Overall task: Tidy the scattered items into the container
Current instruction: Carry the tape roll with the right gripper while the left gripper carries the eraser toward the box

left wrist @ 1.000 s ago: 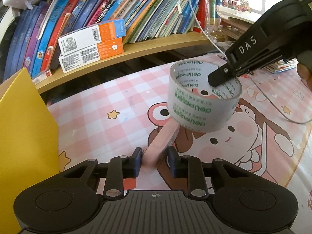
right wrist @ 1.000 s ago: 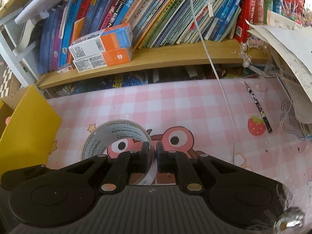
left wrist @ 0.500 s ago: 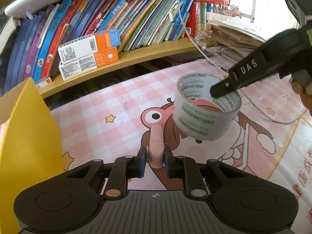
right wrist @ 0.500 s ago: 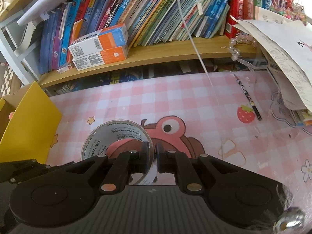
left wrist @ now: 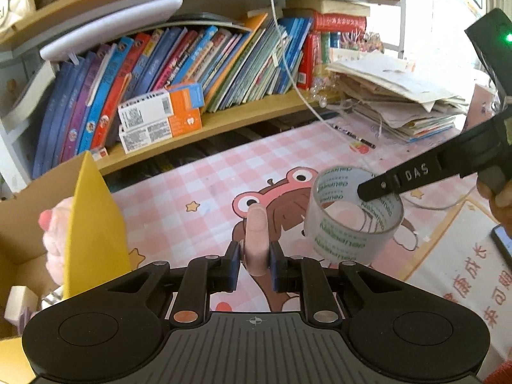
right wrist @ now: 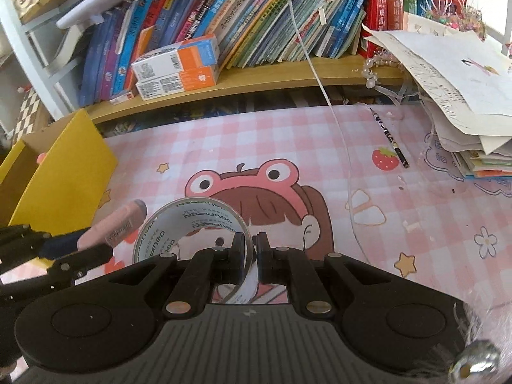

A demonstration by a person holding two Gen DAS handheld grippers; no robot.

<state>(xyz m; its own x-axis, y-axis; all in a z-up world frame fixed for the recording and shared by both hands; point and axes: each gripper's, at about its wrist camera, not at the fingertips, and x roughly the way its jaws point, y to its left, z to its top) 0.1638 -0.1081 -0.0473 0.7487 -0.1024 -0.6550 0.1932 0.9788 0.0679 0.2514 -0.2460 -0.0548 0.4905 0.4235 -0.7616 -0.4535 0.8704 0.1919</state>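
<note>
**Both tongs loaded and lifted beside the yellow box**

The left tongs (left wrist: 254,257) were clamped on a pink eraser (left wrist: 256,233), which stuck out forward between the pads, clear of the surface (right wrist: 288,147). The right tongs (right wrist: 251,257) were clamped on the wall of a clear tape roll (right wrist: 192,224), one finger inside the ring and one outside; the roll hung in the air just to the right of the eraser, near it but not touching.

To the left stood the yellow box (left wrist: 92,224), its cardboard inside open to view, with a pink plush toy (left wrist: 54,224) and some small pieces already lying in it. Its near yellow wall rose between the left tongs and the inside of the box.

Farther out, a pencil (right wrist: 388,137) lay on the pink checked mat near a strawberry print, and a thin white cable (right wrist: 320,80) ran down across the mat. A stack of loose papers (right wrist: 448,73) sat at the right edge. Behind ran a wooden shelf (right wrist: 256,76) of leaning books, with two orange-and-white cartons (right wrist: 176,67) stacked in front of them.

A second earlier the left tongs were still closing round the eraser, whose far end then rested low on the mat. Since then both tools had risen and shifted toward the box, so more of the box's inside showed. The right tongs' grip on the roll was unchanged.
</note>
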